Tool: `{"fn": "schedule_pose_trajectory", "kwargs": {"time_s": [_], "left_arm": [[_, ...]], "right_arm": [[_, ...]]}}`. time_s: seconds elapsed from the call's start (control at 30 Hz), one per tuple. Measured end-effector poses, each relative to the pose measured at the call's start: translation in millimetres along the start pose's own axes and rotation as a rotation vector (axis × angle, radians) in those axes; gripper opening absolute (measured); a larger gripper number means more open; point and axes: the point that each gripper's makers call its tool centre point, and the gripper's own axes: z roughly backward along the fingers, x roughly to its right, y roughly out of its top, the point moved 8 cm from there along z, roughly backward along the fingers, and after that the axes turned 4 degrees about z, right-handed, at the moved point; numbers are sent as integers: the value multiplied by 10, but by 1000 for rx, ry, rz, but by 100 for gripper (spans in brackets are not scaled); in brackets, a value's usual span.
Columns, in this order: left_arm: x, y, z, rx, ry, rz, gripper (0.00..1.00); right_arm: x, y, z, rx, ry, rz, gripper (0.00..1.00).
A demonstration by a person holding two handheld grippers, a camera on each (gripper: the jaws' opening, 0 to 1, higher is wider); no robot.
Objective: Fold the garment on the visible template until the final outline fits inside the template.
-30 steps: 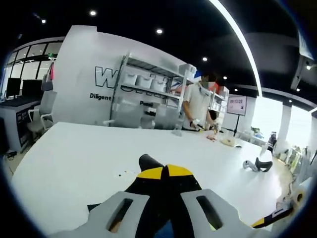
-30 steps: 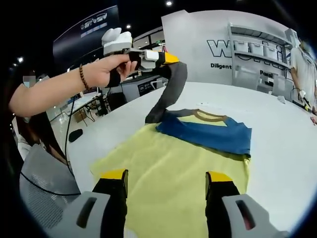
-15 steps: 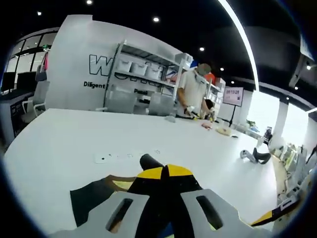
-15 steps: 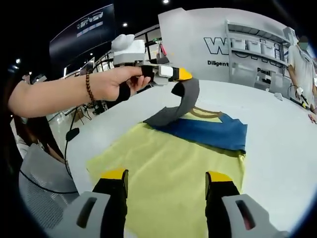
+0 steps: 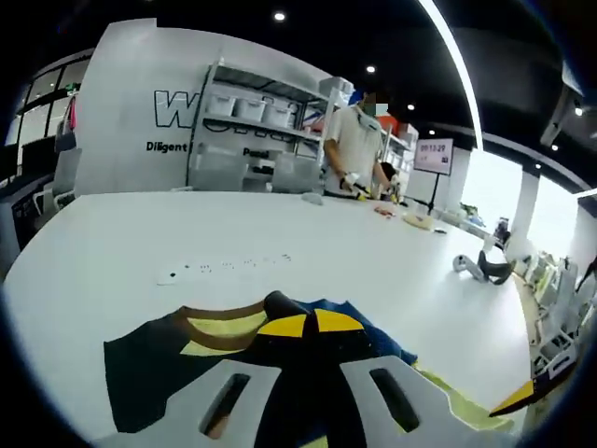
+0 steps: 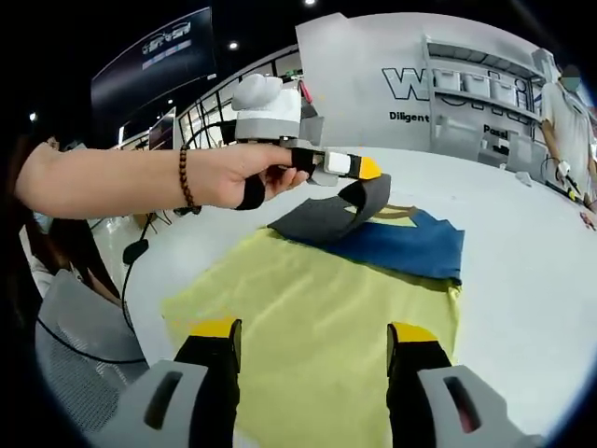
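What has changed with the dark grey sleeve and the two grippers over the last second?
The left gripper, still shut on the dark grey sleeve, has carried it down and inward, so the sleeve now drapes low across the blue chest panel instead of hanging high above the table. The right gripper stays open over the yellow garment body, which lies flat as before on the white table.

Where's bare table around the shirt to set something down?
Bare white table lies beside the garment, on the side away from the left gripper, and beyond its collar toward the shelving. It's crowded over the dark sleeve.
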Motion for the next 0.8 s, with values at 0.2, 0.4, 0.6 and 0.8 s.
{"fn": "schedule_pose_trajectory", "kwargs": {"time_s": [0.2,0.4,0.6,0.8], "left_arm": [[5,-107,-118,-25,3,3,0],[77,-258,-243,-59,-8,3,0],[189,-338,-381,-114,-34,-98,0],[257,-446,-470,-147,-44,-108,0]], "right_arm": [[-1,-12,10,-8,-2,-4,60],[15,-22,28,-15,-8,-4,60],[8,-50,30,-24,-6,2,60],[32,-75,27,-29,-5,-5,60]]}}
